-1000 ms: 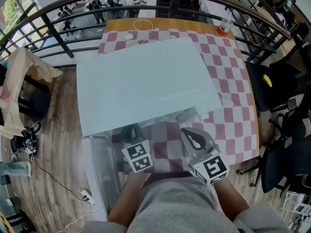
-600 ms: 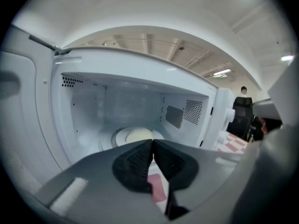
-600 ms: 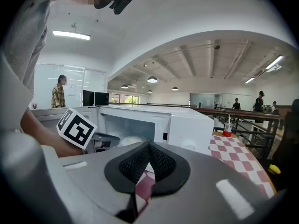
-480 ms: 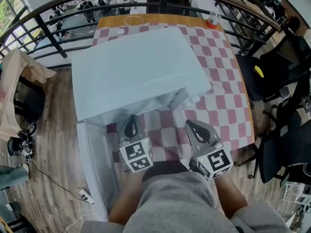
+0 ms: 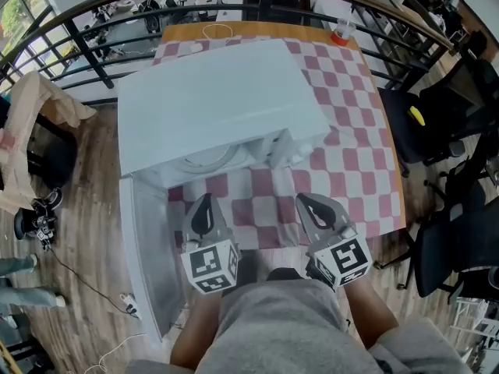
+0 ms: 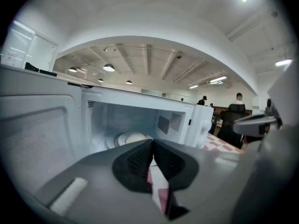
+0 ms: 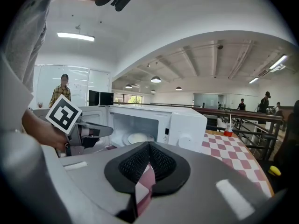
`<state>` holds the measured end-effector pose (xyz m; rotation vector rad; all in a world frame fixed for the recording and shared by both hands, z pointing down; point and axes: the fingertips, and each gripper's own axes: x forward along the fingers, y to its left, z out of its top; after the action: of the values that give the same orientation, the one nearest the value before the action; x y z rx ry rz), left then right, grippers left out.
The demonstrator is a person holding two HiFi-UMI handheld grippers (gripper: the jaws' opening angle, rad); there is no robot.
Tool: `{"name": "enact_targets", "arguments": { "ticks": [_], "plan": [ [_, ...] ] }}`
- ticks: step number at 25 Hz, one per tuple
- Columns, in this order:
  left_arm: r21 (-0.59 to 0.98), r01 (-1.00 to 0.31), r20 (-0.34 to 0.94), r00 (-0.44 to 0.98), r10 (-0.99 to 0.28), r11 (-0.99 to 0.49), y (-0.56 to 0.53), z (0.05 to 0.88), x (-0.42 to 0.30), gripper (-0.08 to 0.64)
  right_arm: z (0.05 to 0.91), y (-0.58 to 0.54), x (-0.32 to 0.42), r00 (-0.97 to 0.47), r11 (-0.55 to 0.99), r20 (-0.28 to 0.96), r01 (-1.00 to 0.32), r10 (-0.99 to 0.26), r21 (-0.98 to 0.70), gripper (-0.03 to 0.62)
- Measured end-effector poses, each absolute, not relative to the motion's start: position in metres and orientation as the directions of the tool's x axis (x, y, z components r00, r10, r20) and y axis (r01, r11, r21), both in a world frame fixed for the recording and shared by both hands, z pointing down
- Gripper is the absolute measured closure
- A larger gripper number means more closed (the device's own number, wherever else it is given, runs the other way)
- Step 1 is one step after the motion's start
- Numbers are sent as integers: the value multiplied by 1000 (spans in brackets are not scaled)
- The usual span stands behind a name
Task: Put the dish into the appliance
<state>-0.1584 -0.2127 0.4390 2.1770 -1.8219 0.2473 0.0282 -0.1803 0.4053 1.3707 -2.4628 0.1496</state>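
Note:
A white microwave [image 5: 218,104] stands on the red-checked table [image 5: 351,131] with its door [image 5: 144,248] swung open to the left. Inside, a pale round dish [image 5: 207,160] lies on the turntable; it also shows in the left gripper view as the dish [image 6: 133,138] and in the right gripper view as the dish [image 7: 138,137]. My left gripper [image 5: 204,209] is shut and empty, in front of the open cavity. My right gripper [image 5: 316,209] is shut and empty too, level with the control panel [image 7: 187,129]. Neither touches the microwave.
A cup with a red drink [image 5: 340,33] stands at the table's far right corner, and a white cable [image 5: 218,31] lies at the far edge. Black chairs [image 5: 437,131] stand to the right and a railing runs behind. A person in a plaid shirt [image 7: 63,94] stands far left.
Both grippers have drawn back from the microwave's front toward my body, the left one rising. More of the open cavity and the dish inside shows now.

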Motion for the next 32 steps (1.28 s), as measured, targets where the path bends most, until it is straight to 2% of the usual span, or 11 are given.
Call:
{"name": "enact_targets", "arguments": {
  "ticks": [11,24,32],
  "plan": [
    [96,-970,290,243,-926,-224,-105,411,-102,549,392,-109,80,-516,551,300,-833,-803,41,594],
    [103,-984,278,166,-946,-142,49,402,-52,549,385,12,141,-581,604,264,-797,-770,10,594],
    [106,-983,274,175,-946,-151,91,389,-28,549,378,52,157,-607,624,253,-781,-754,-14,594]
  ]
}}
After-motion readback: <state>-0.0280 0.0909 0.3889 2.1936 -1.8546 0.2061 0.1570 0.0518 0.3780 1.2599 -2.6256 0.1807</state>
